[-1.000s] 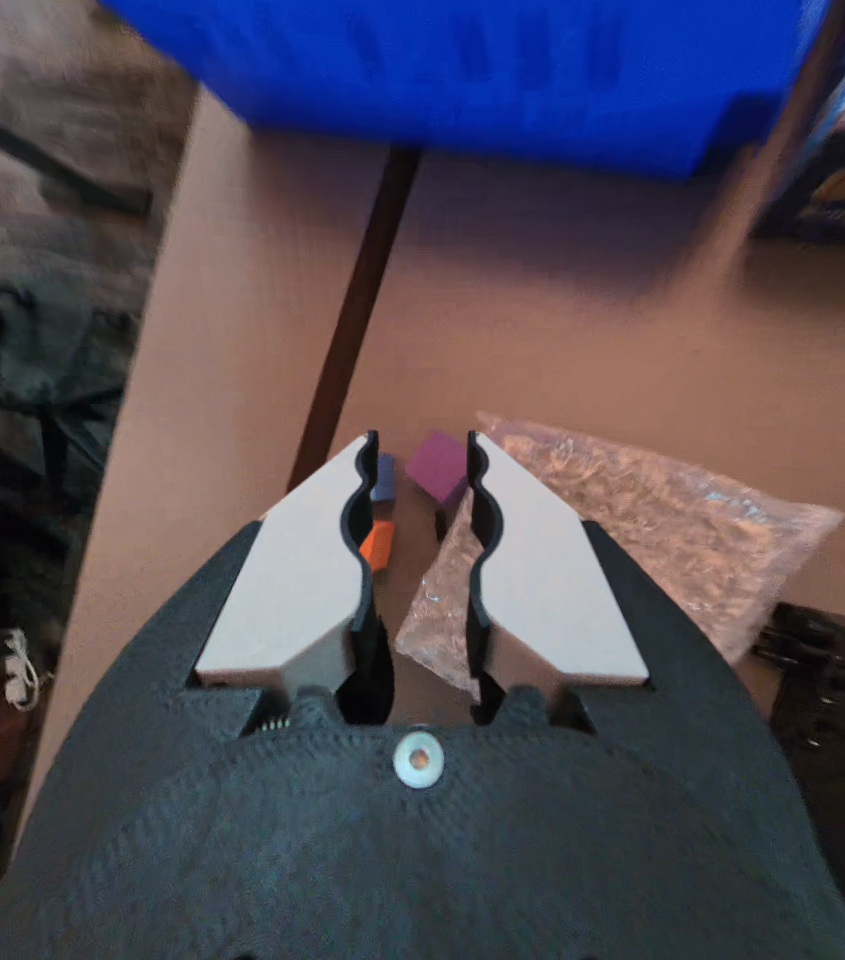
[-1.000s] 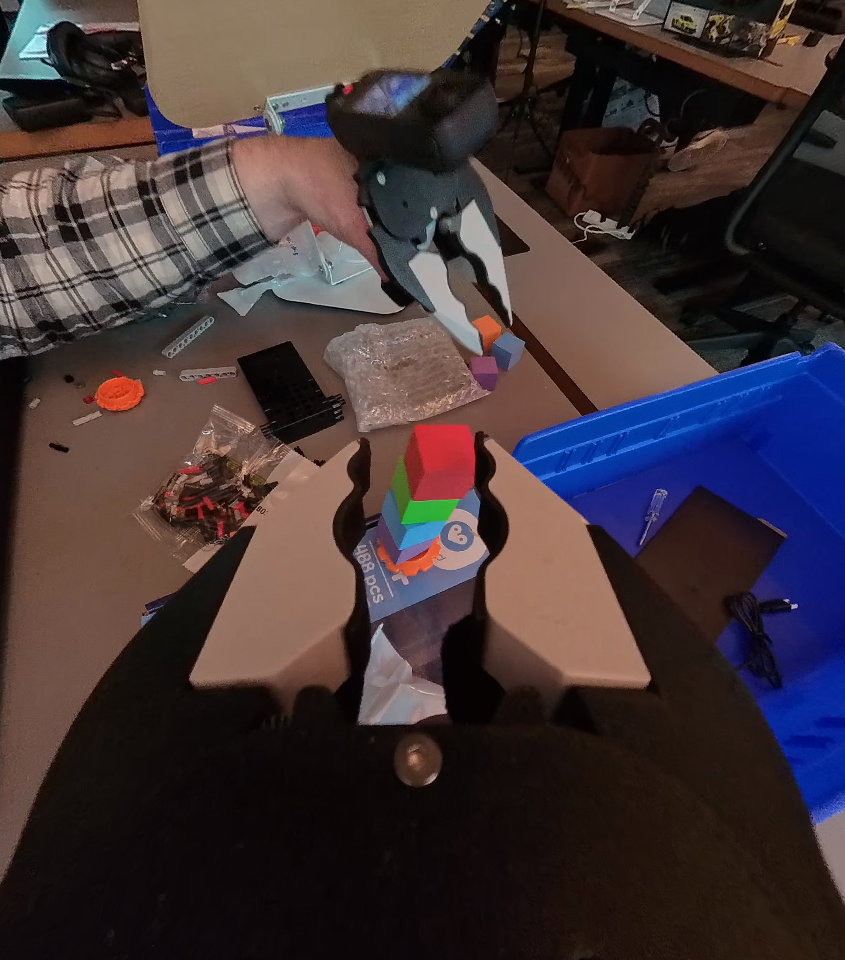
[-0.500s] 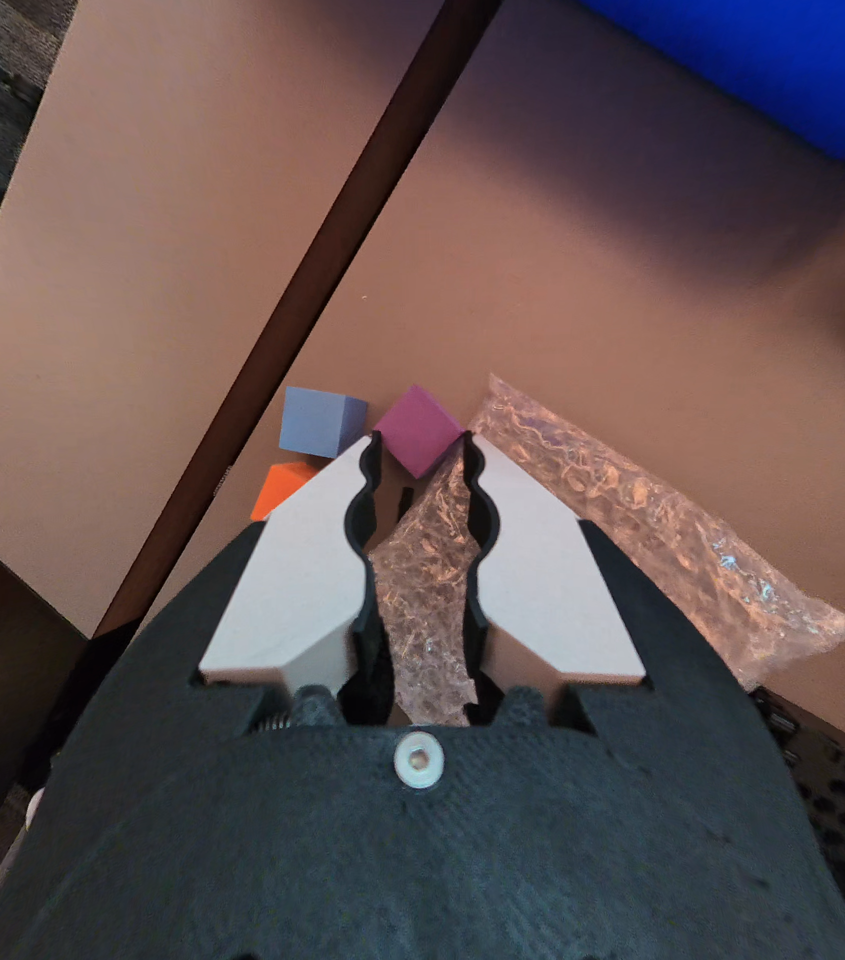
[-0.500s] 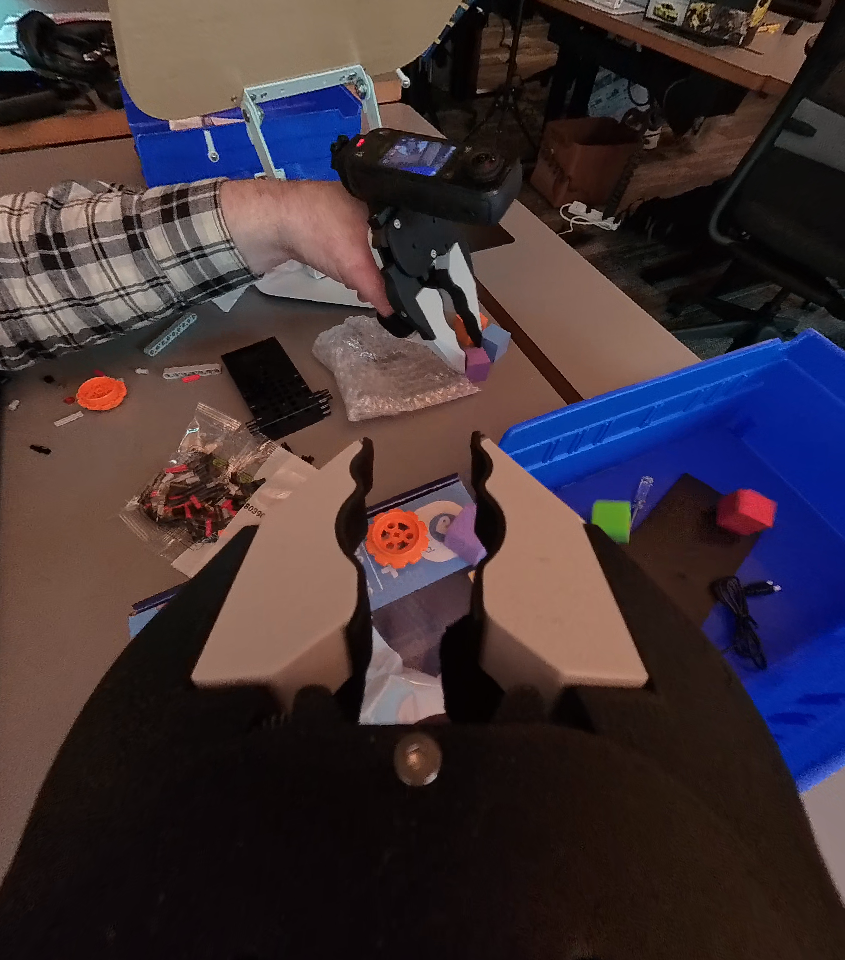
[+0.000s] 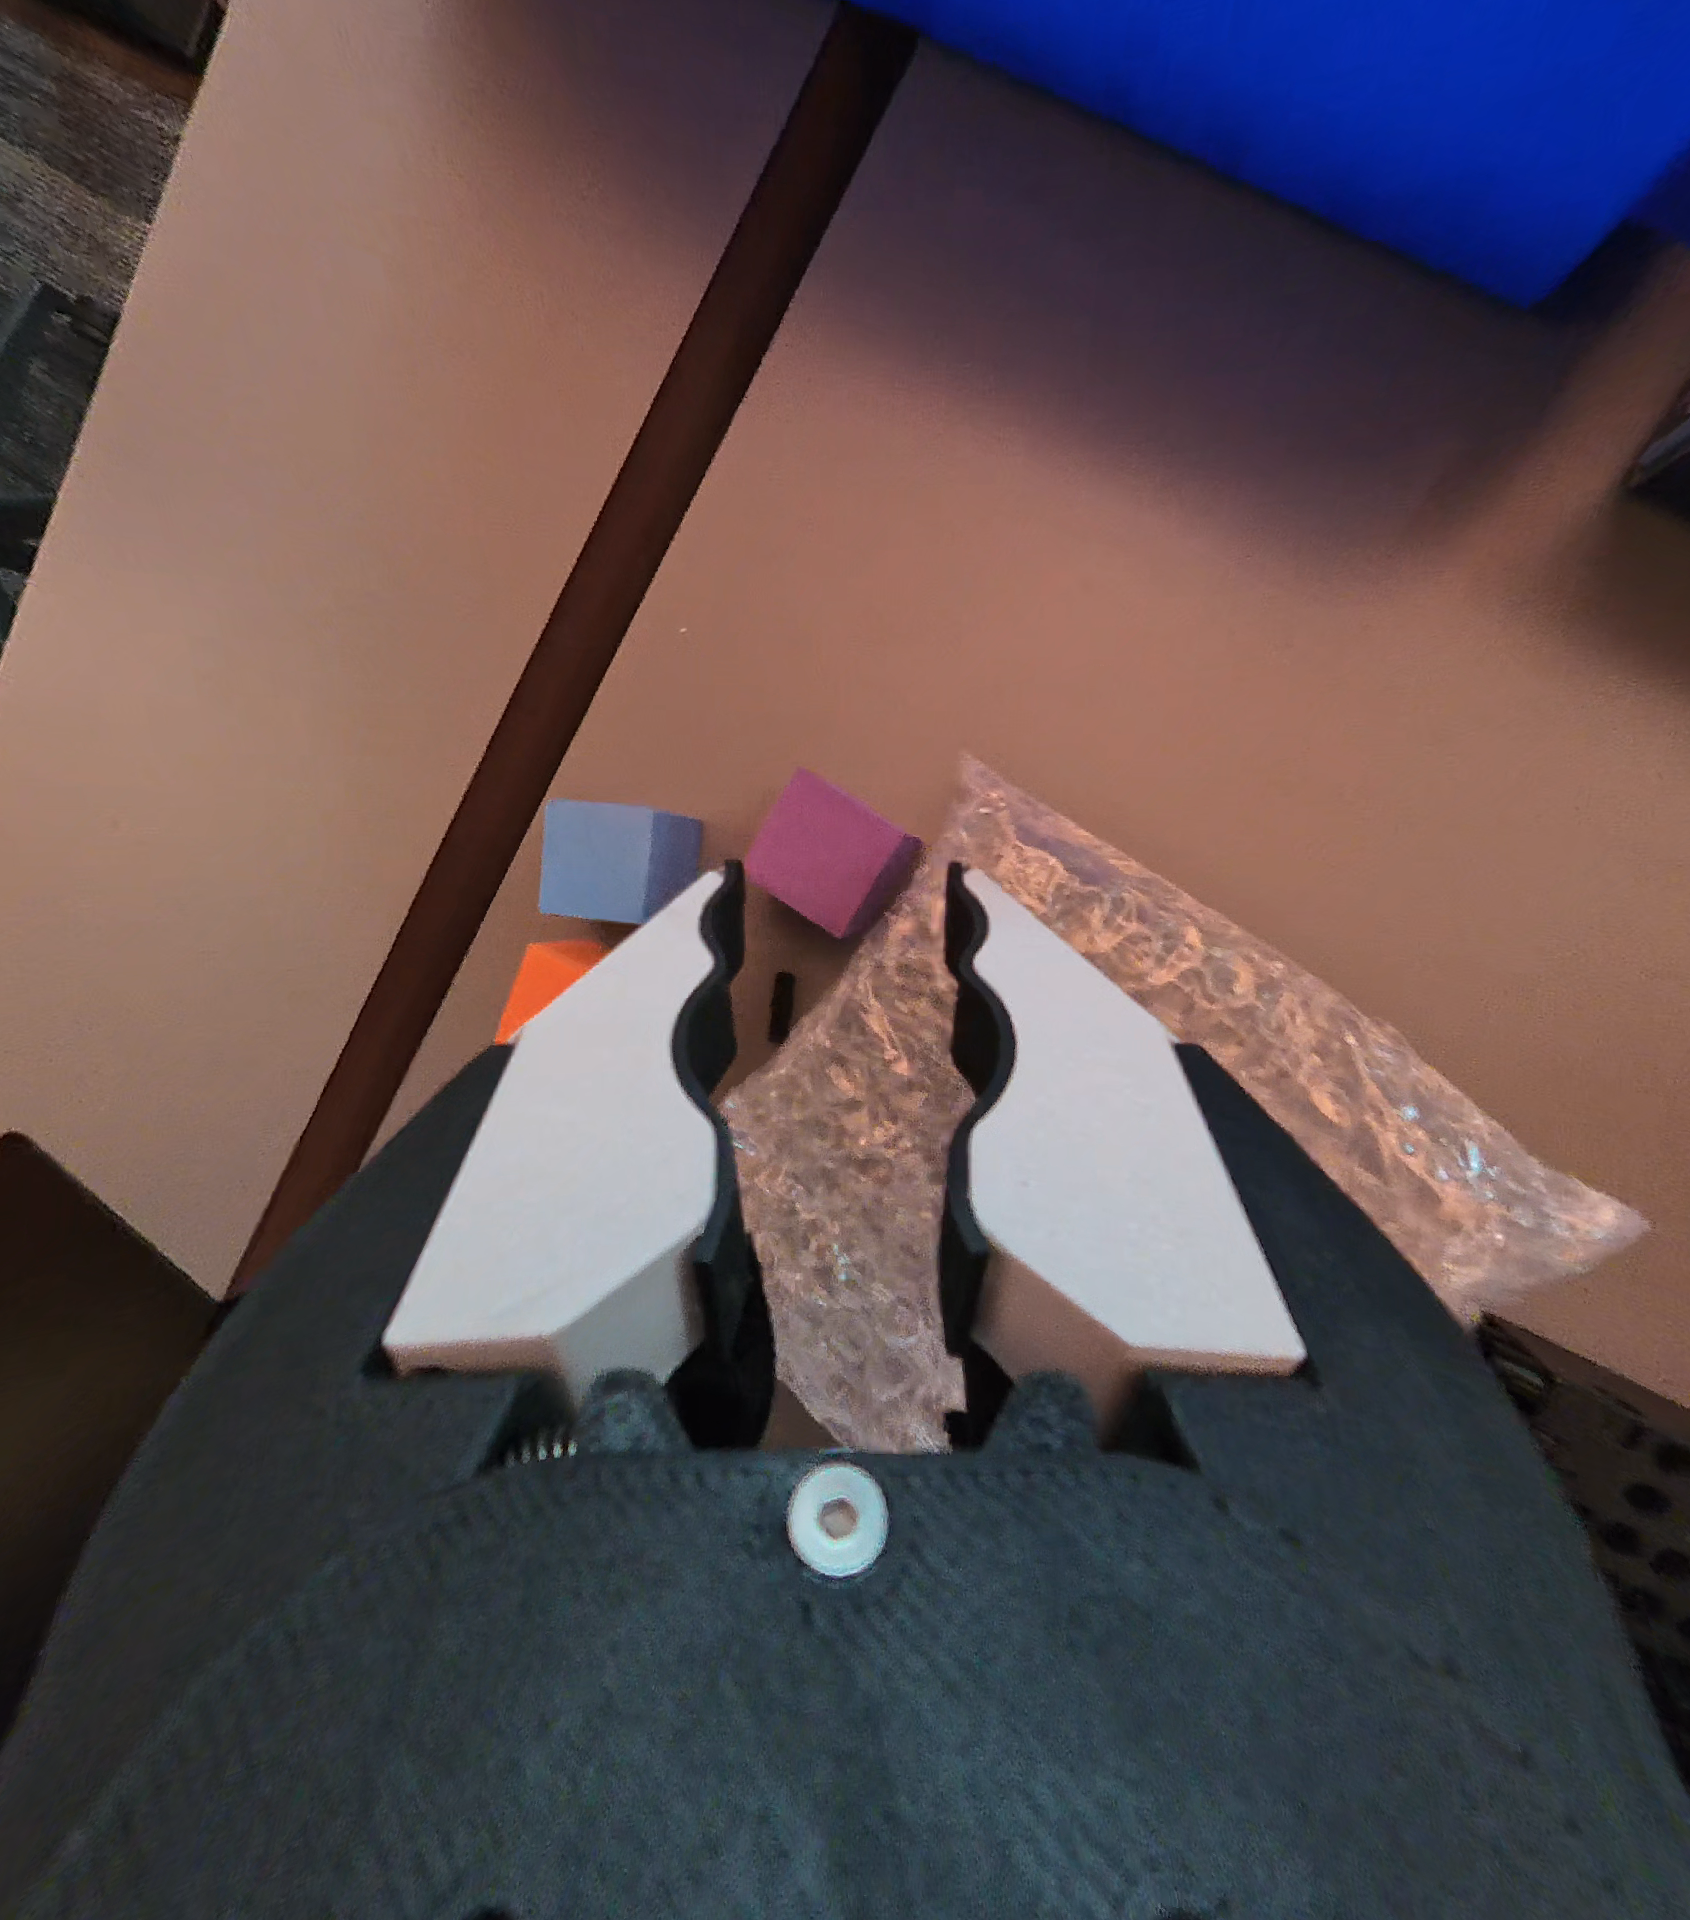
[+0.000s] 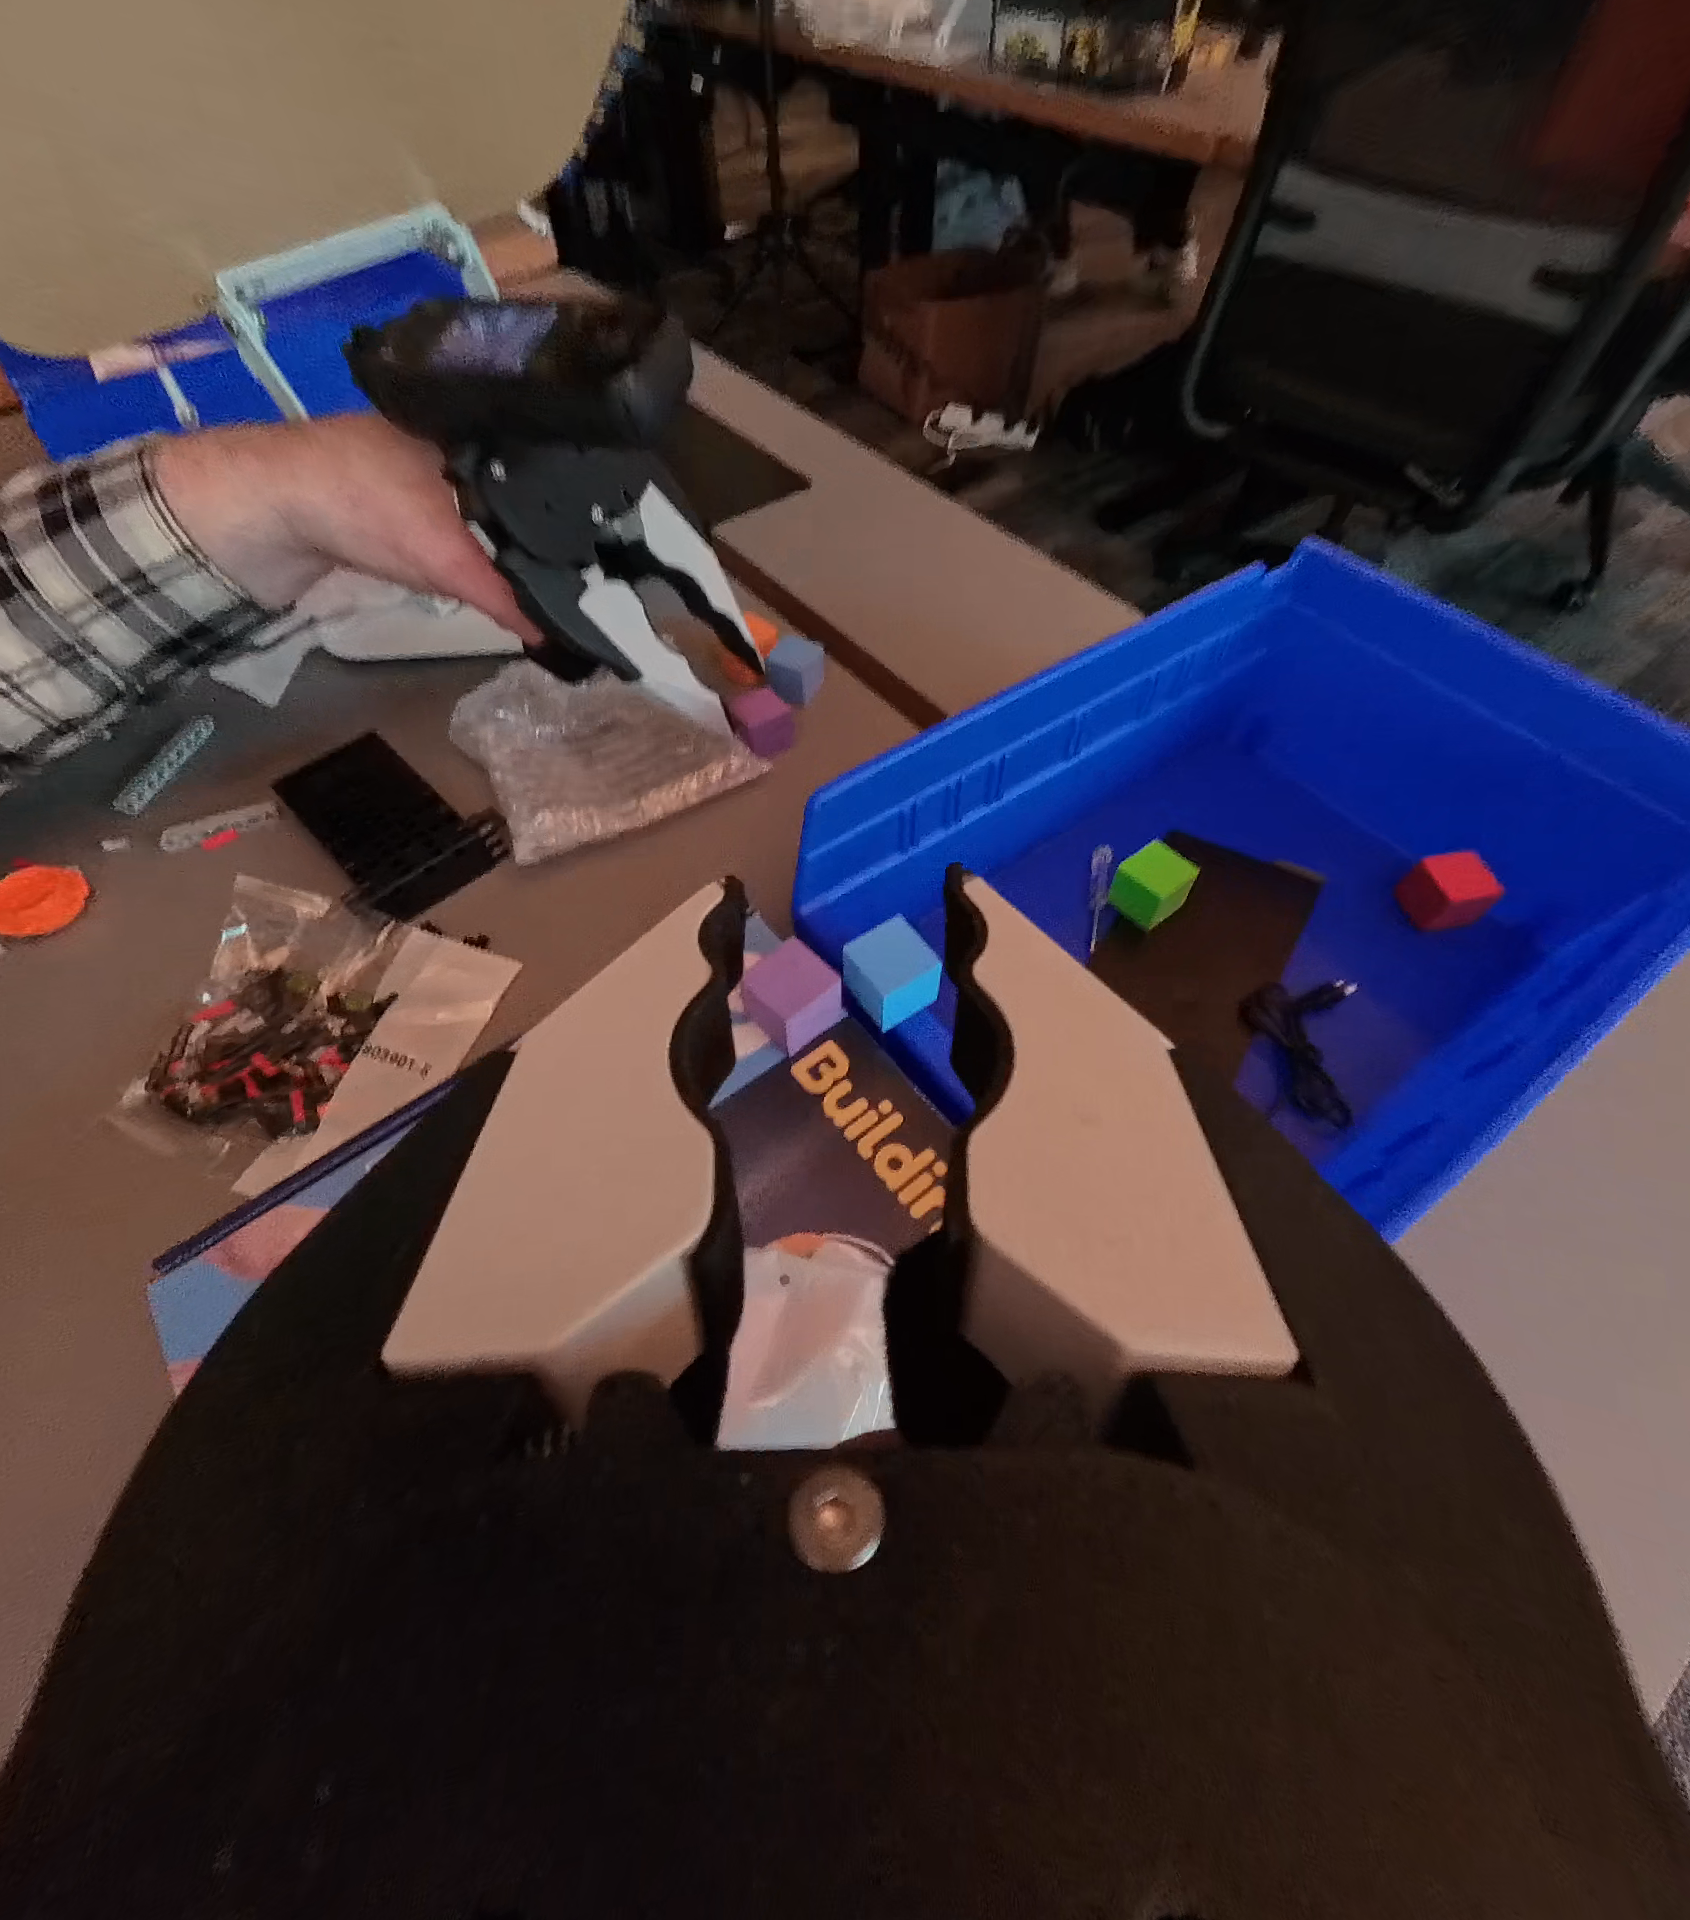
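Blue plastic bin [image 6: 1651, 790] holds green foam cube [image 6: 1153, 883], red foam cube [image 6: 1449, 888] | our left gripper [image 5: 843, 883] gapes empty by magenta foam cube [image 5: 825, 850] | right gripper [image 6: 846, 904] gapes empty

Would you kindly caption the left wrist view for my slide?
Open left gripper hovers by a magenta cube, beside slate-blue and orange cubes and a bubble-wrap bag.

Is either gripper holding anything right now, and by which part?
Neither. The left gripper is open just short of the magenta cube; the right gripper is open and empty.
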`<state>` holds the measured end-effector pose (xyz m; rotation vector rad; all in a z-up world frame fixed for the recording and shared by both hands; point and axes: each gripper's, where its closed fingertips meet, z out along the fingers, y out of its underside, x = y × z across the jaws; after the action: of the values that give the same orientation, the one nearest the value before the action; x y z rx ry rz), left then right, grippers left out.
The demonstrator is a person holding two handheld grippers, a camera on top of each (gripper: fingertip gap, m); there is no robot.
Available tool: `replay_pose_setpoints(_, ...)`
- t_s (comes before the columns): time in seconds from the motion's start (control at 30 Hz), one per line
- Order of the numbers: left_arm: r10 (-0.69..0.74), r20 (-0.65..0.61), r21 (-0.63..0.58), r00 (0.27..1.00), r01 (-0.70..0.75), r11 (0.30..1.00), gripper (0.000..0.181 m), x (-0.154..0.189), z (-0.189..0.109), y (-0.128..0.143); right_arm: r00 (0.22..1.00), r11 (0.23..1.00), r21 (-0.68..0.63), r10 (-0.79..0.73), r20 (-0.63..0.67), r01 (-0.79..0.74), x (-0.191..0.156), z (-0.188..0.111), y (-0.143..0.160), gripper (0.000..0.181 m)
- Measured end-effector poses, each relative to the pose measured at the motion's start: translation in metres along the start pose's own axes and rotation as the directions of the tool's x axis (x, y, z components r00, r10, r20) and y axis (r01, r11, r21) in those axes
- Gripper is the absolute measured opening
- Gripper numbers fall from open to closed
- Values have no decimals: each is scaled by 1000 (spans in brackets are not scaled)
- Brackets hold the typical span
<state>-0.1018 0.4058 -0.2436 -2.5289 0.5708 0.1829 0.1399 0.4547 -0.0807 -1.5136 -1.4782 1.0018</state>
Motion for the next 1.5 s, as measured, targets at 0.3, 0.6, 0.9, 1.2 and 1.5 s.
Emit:
replay_pose_setpoints(0.3, 41, 50, 59, 998, -44, 997, 41, 8, -28, 1, 992, 918, -381, -90, 83, 115, -16, 67, 71, 44)
replay_pose_setpoints(0.6, 83, 64, 99, 994, -89, 991, 40, 27, -48, 9, 997, 878, -476, -10, 77, 45, -19, 90, 91, 33)
replay_pose_setpoints(0.9, 100, 69, 126, 993, -108, 986, 39, 37, -61, 19, 986, 917, -387, -33, 162, 94, -51, 70, 65, 33)
replay_pose_setpoints(1.2, 96, 60, 131, 994, -103, 986, 39, 38, -60, 20, 981, 875, -464, -57, 186, 139, -70, 75, 83, 33)
replay_pose_setpoints(1.5, 91, 53, 128, 994, -97, 987, 39, 35, -58, 22, 982, 803, -580, -41, 183, 141, -69, 47, 95, 33)
